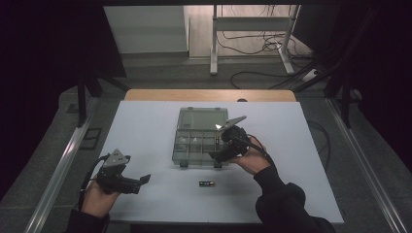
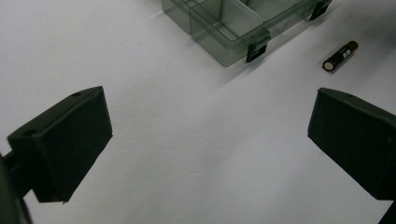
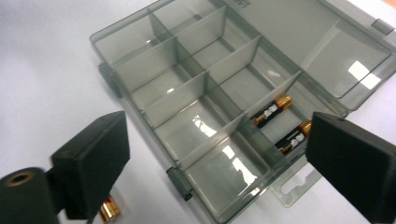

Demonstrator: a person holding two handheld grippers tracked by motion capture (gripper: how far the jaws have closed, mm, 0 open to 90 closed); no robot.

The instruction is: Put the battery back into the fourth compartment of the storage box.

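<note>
A smoky clear compartment box [image 1: 176, 145] lies open on the white table, its lid [image 1: 202, 118] folded back. My right gripper [image 1: 218, 155] hovers over the box's right front, open, with nothing between its fingers. In the right gripper view [image 3: 215, 154] two batteries lie in neighbouring compartments of the box [image 3: 224, 172], one [image 3: 271, 110] farther in, one [image 3: 293, 136] by the right jaw. A third battery [image 1: 207, 183] lies loose on the table in front of the box. My left gripper [image 1: 142, 182] rests open at the front left, pointing toward the loose battery [image 2: 340, 55].
The white table top [image 1: 145, 126] ends in a wooden strip [image 1: 209, 95] at the far side. Metal rails [image 1: 63, 165] run along both sides. Beyond the table stand a metal frame [image 1: 214, 43] and floor cables [image 1: 252, 73].
</note>
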